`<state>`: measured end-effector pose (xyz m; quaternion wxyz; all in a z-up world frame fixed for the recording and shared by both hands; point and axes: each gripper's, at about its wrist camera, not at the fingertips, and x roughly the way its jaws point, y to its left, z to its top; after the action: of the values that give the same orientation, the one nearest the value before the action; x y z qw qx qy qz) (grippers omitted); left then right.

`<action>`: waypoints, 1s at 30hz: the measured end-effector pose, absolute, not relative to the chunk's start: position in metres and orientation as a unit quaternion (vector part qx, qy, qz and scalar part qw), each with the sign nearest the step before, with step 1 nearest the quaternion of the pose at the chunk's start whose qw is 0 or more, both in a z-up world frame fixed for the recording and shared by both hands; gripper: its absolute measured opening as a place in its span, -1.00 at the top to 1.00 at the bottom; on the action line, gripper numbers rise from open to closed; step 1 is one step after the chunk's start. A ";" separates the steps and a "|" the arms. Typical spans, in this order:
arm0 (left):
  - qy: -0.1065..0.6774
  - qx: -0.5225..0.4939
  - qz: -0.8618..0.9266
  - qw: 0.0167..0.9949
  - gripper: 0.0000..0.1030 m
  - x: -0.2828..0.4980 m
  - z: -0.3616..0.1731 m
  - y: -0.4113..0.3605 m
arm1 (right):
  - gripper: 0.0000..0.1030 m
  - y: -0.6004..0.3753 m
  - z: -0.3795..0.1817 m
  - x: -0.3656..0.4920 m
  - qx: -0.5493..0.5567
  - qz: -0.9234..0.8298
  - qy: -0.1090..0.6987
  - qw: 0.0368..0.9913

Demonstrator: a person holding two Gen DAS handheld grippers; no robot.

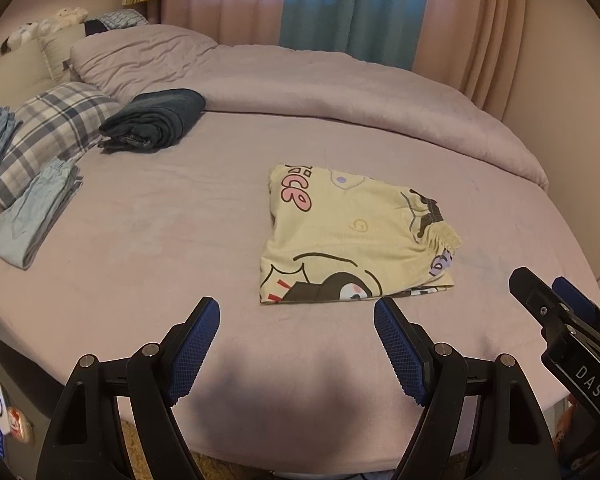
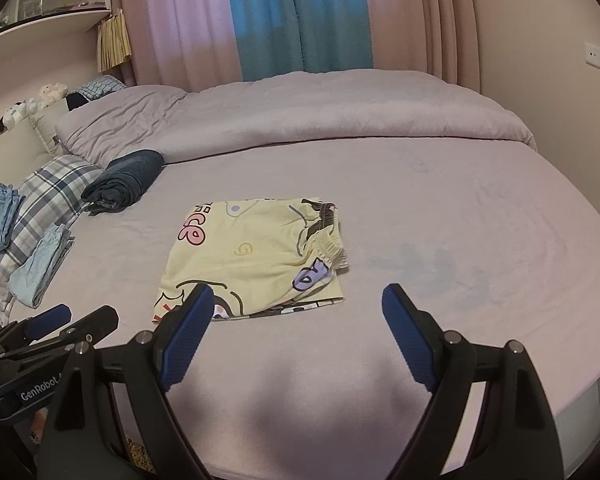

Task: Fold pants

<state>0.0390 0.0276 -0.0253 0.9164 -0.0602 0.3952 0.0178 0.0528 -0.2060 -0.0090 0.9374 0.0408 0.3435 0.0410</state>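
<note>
Yellow cartoon-print pants (image 1: 352,236) lie folded into a compact rectangle on the lilac bed sheet (image 1: 160,240), elastic waistband at the right. They also show in the right wrist view (image 2: 256,258). My left gripper (image 1: 296,312) is open and empty, held just short of the pants' near edge. My right gripper (image 2: 298,300) is open and empty, near the pants' near right corner; its left finger overlaps the near edge in view. It shows in the left wrist view (image 1: 548,292) at the far right.
A rolled dark blanket (image 1: 156,120) lies at the back left. Folded light-blue jeans (image 1: 32,216) rest on a plaid pillow (image 1: 56,128) at the left. A lilac duvet (image 1: 340,84) lies bunched along the far side. The bed's near edge (image 1: 300,464) is below the grippers.
</note>
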 end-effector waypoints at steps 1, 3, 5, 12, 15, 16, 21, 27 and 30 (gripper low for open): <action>0.395 -0.061 0.018 0.916 -0.55 0.039 -0.025 0.028 | -0.69 -0.206 -0.009 0.053 0.040 0.041 0.343 0.938; 0.396 -0.061 0.017 0.916 -0.55 0.039 -0.025 0.029 | -0.69 -0.204 -0.009 0.052 0.036 0.038 0.344 0.938; 0.395 -0.060 0.016 0.917 -0.55 0.039 -0.025 0.029 | -0.69 -0.203 -0.009 0.052 0.031 0.037 0.343 0.938; 0.395 -0.055 0.027 0.917 -0.55 0.038 -0.025 0.025 | -0.69 -0.199 -0.008 0.050 0.029 0.037 0.344 0.938; 0.397 -0.059 0.025 0.916 -0.55 0.037 -0.025 0.025 | -0.69 -0.199 -0.008 0.049 0.029 0.036 0.343 0.938; 0.396 -0.060 0.024 0.916 -0.55 0.037 -0.025 0.025 | -0.69 -0.199 -0.008 0.049 0.029 0.035 0.343 0.938; 0.394 -0.062 0.025 0.917 -0.55 0.035 -0.023 0.022 | -0.69 -0.200 -0.008 0.050 0.028 0.031 0.344 0.938; 0.392 -0.063 0.022 0.918 -0.55 0.033 -0.022 0.020 | -0.69 -0.199 -0.008 0.049 0.027 0.031 0.344 0.938; 0.390 -0.063 0.022 0.918 -0.55 0.032 -0.021 0.019 | -0.69 -0.198 -0.008 0.049 0.025 0.030 0.344 0.938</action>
<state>0.0317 0.0187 -0.0214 0.9183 -0.0627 0.3903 0.0220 0.0492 -0.1981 -0.0082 0.9382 0.0246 0.3439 0.0301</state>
